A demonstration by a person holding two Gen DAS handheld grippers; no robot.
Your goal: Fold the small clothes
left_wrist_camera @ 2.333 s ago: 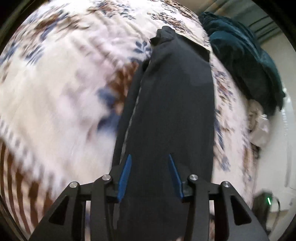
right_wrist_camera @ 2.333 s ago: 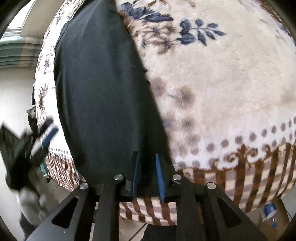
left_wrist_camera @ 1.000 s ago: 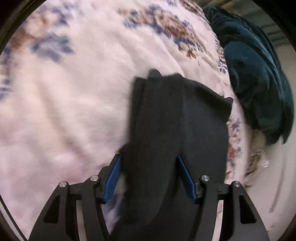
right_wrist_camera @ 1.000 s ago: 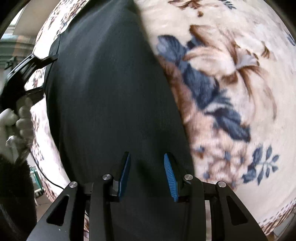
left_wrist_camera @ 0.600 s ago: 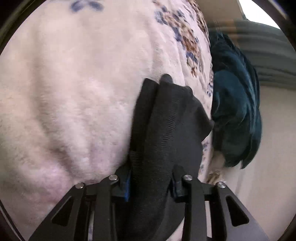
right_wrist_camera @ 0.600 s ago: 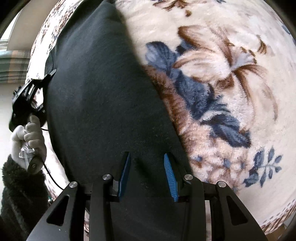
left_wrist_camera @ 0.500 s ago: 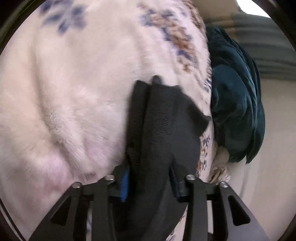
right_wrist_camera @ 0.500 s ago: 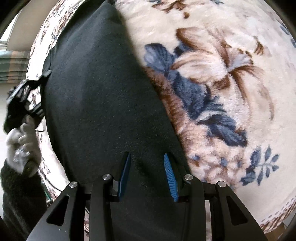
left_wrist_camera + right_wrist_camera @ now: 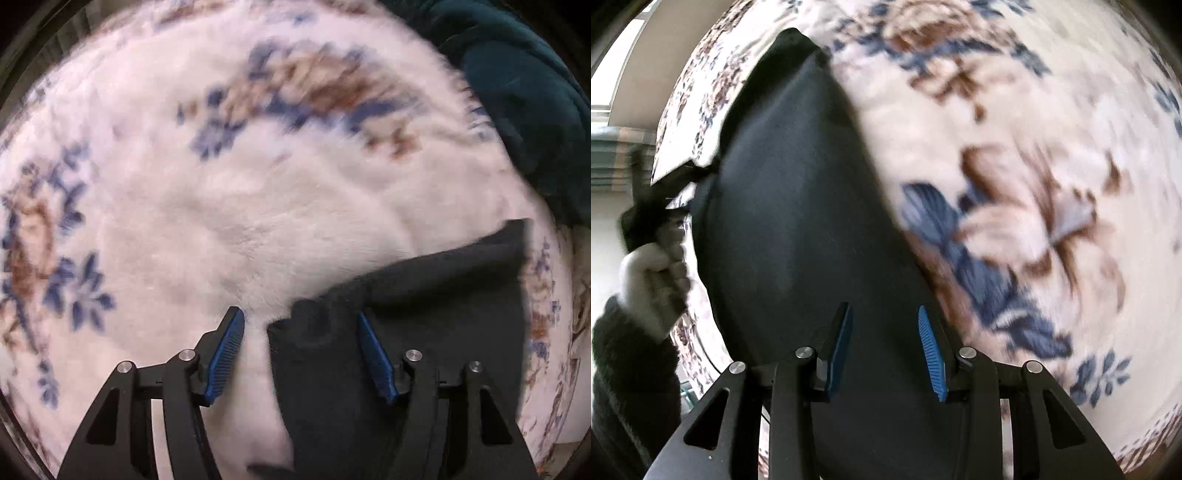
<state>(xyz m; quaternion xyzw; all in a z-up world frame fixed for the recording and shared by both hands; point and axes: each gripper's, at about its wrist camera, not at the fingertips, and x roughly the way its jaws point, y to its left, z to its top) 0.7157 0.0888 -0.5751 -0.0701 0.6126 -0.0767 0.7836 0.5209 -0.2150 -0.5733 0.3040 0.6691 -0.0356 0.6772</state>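
The left gripper (image 9: 299, 347) has its blue-padded fingers (image 9: 226, 350) spread wide over a fluffy cream blanket with blue and brown flowers (image 9: 221, 206). A bunched corner of the black knit garment (image 9: 424, 317) lies between them, gripped by neither. A dark teal plush fabric heap (image 9: 524, 96) sits at upper right.

Floral plush blanket (image 9: 229, 206); bright window (image 9: 617, 48)

surface: fuzzy cream floral blanket (image 9: 229, 221), blue and brown flowers
on it: black garment (image 9: 798, 229) lying flat
beyond the garment: crumpled dark teal fabric (image 9: 524, 103) at the blanket's far edge
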